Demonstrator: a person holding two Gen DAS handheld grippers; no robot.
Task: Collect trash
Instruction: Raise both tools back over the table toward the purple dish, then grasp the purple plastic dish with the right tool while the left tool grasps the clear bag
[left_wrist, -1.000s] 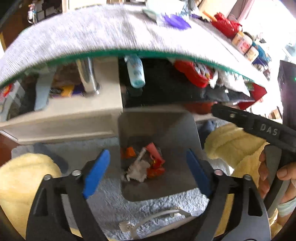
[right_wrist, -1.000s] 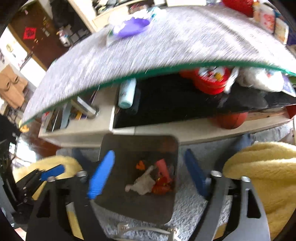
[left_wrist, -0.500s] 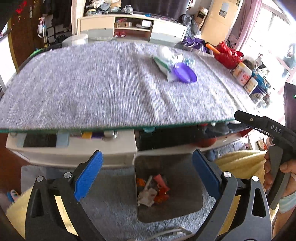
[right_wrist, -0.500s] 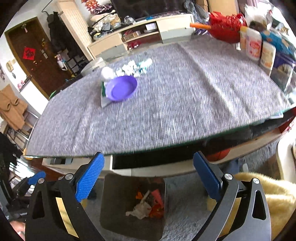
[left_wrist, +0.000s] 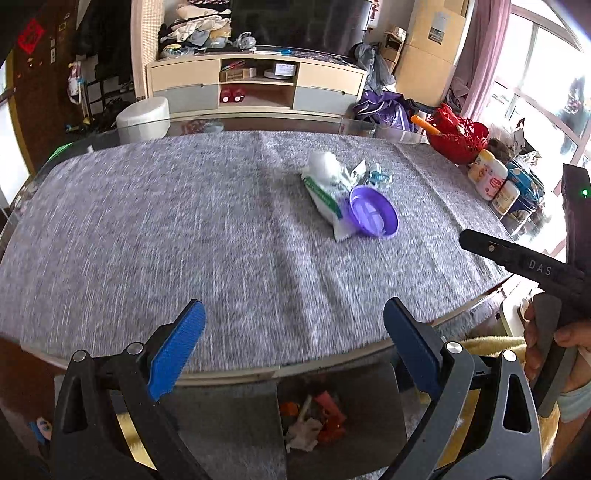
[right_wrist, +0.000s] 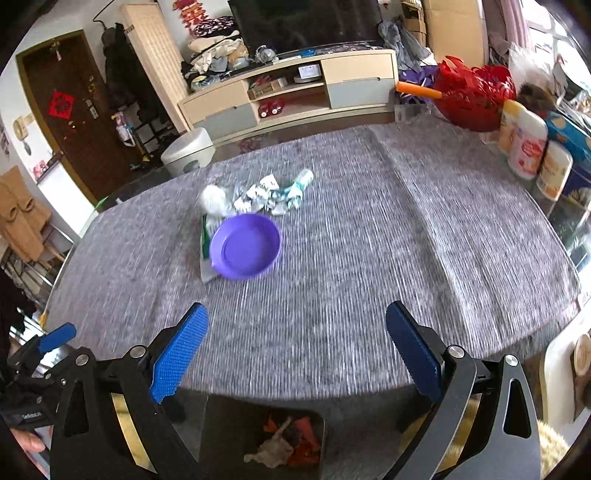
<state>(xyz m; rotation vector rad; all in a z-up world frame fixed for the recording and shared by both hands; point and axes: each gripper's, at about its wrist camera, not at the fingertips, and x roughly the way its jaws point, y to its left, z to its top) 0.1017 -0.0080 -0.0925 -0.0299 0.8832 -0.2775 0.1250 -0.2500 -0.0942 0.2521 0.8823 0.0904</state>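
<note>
- The left gripper (left_wrist: 293, 332) has its blue fingers (left_wrist: 177, 347) spread wide with nothing between them; its jaws have just been opening to that width.
- The right gripper (right_wrist: 295, 332) is the same: fingers (right_wrist: 181, 350) wide apart and empty, having likewise just opened further.
- A second ago both cameras looked down into the bin (left_wrist: 369, 417) under the counter's edge; now both look across the grey-covered counter (left_wrist: 184, 221), so the hands have risen away from the bin.
- The bin sits on the floor just below the near counter edge, already holding crumpled white and red scraps (right_wrist: 284, 439).
- My reading: one drop-off is finished and the hands are heading back for more.
- The remaining trash (right_wrist: 269, 194), crumpled wrappers and a white wad, lies mid-counter, touching the purple dish (right_wrist: 245, 245) and a white-green packet (left_wrist: 325, 195) partly beneath it.
- Both grippers are well short of that pile.
</note>
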